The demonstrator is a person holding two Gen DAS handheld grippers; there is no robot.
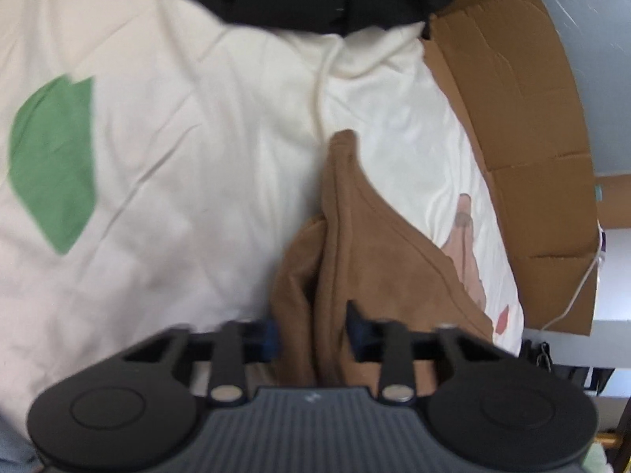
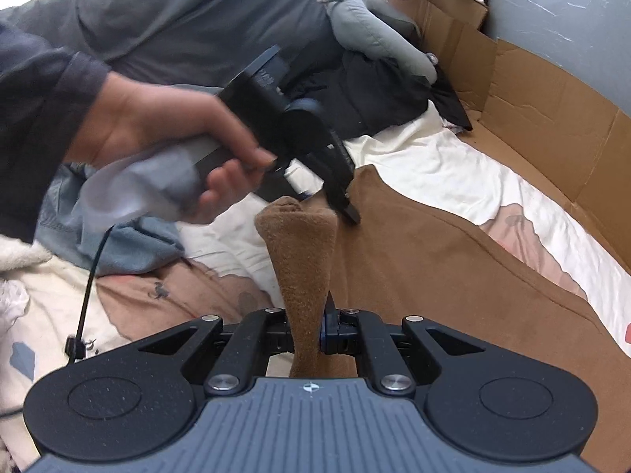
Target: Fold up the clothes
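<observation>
We have the brown cloth spread on the bed, its bunched edge pinched in the right gripper and the left gripper. To fold neatly, we should keep both pinches firm and lift the edge level.
</observation>
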